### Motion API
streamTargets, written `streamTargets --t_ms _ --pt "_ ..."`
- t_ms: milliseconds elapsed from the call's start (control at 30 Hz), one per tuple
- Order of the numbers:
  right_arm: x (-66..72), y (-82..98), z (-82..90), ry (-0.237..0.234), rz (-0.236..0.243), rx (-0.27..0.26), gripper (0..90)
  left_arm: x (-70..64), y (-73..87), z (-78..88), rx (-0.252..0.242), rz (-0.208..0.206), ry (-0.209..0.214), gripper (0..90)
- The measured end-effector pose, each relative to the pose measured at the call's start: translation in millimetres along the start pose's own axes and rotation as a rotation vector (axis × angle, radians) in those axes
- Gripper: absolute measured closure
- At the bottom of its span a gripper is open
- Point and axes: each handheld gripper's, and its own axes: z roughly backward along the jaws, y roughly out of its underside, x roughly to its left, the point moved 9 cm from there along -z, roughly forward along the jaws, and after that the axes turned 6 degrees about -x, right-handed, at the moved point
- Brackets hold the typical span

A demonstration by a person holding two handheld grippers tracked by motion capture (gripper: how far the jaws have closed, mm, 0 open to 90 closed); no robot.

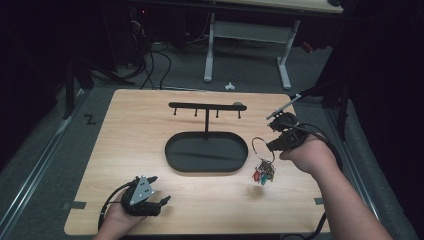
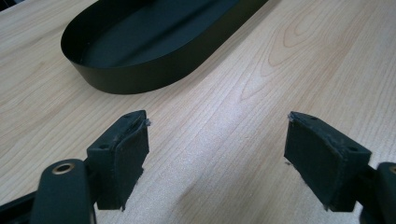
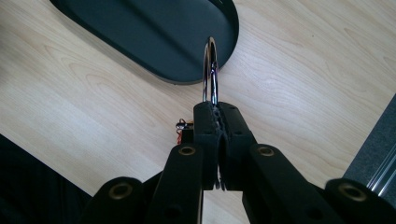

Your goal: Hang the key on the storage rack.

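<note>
Right gripper (image 1: 278,145) raised, pinching key ring (image 1: 260,147); left gripper (image 1: 159,192) low, agape.

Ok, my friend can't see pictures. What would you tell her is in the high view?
The right gripper holds up a metal key ring, with colourful keys dangling above a wooden table. In the middle stands a black hook stand on an oval tray. The left gripper rests open at the near left.

Legible markings: one sign is noted, a dark "Z"-shaped mark (image 1: 90,119) on the grey floor (image 1: 50,165) left of the worktop (image 1: 135,130). No other text, brand or number can be read.
</note>
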Motion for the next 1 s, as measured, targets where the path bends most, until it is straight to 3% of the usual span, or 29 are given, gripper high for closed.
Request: streamTargets --t_ms 233,633,1000 --pt "3.4 -12.5 -0.7 -0.012 -0.001 -0.011 87.7 1.8 3.5 4.8 0.003 0.010 -0.012 22.4" --pt "6.1 -33.7 -8.9 -0.018 0.044 -0.016 87.8 11.2 14.4 22.7 0.002 0.049 -0.068 22.3" --pt "14.7 -46.9 -13.3 -0.030 0.071 -0.022 87.7 12.7 16.6 27.1 0.003 0.058 -0.080 22.3"
